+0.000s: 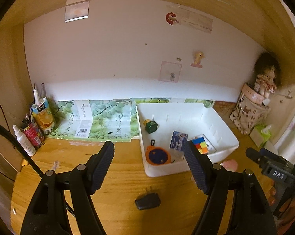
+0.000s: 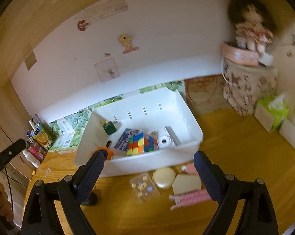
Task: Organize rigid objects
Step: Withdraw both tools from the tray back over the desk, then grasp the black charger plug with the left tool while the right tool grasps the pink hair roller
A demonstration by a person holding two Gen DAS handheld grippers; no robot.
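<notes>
A white bin (image 1: 223,146) (image 2: 157,159) stands on the wooden desk. It holds a colourful cube (image 1: 201,145) (image 2: 142,144), a blue card box (image 1: 178,140) (image 2: 126,138), a green block (image 1: 151,125) (image 2: 109,128), an orange-and-blue round case (image 1: 157,155) and a white tape roll (image 2: 164,141). A black plug adapter (image 1: 147,201) lies on the desk below my open, empty left gripper (image 1: 150,163). My right gripper (image 2: 148,173) is open and empty above a round cream compact (image 2: 164,177), a clear sticker box (image 2: 143,187), a cream case (image 2: 186,184) and a pink hair clip (image 2: 188,197).
A juice carton (image 1: 43,115), a spray bottle (image 1: 24,141) and a pen can (image 1: 32,133) stand at the left. A patterned bag with a doll (image 2: 247,78) and a green tissue box (image 2: 272,113) stand at the right. Grape-print cardboard (image 1: 96,121) lies by the wall.
</notes>
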